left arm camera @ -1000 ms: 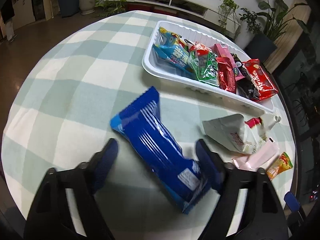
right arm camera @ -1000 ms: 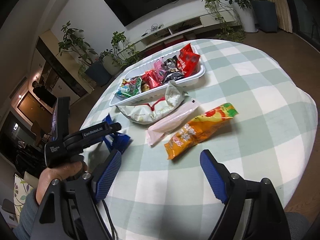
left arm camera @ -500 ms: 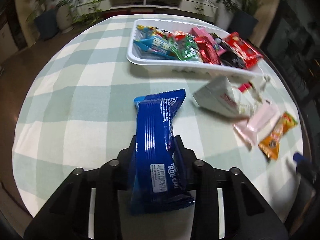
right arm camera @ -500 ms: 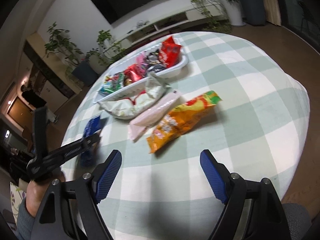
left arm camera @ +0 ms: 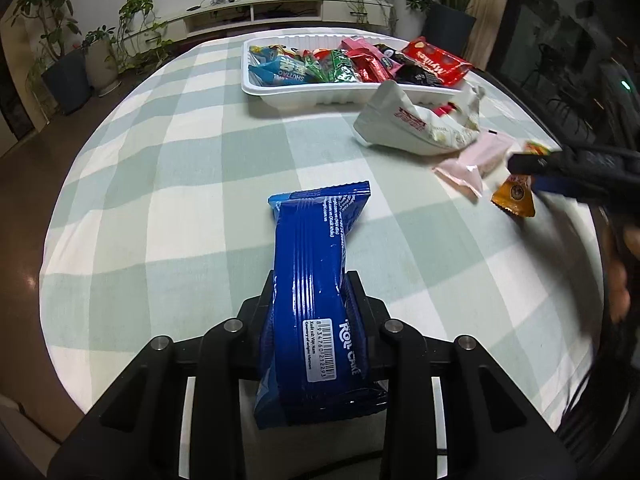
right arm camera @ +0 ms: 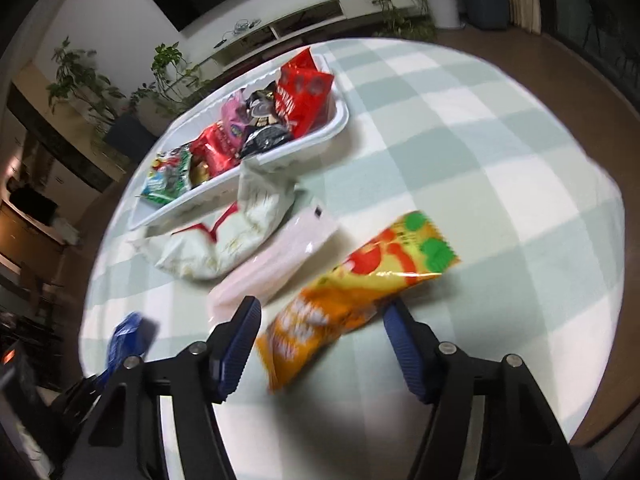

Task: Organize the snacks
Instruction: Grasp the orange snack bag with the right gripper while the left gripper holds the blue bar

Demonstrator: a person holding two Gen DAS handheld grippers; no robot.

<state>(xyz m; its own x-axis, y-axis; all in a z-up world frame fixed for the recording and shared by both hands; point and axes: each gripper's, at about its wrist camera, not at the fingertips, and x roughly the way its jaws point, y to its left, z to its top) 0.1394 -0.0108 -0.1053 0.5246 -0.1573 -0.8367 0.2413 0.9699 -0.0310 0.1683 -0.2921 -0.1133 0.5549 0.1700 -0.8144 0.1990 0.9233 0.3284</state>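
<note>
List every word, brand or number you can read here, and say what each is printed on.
"ROL CAKE" and barcode number "8 934760 212293": blue packet clamped in the left tool.
"SHUTAO": light blue packet in the white tray.
"Mylikes": red bag in the tray.
White bag's red logo, orange packet's print: too blurred.

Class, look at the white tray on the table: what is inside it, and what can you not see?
The tray holds a row of overlapping packets: blue, green, red, pink, black and a bigger red one. They cover most of the tray floor and hide anything underneath.
</note>
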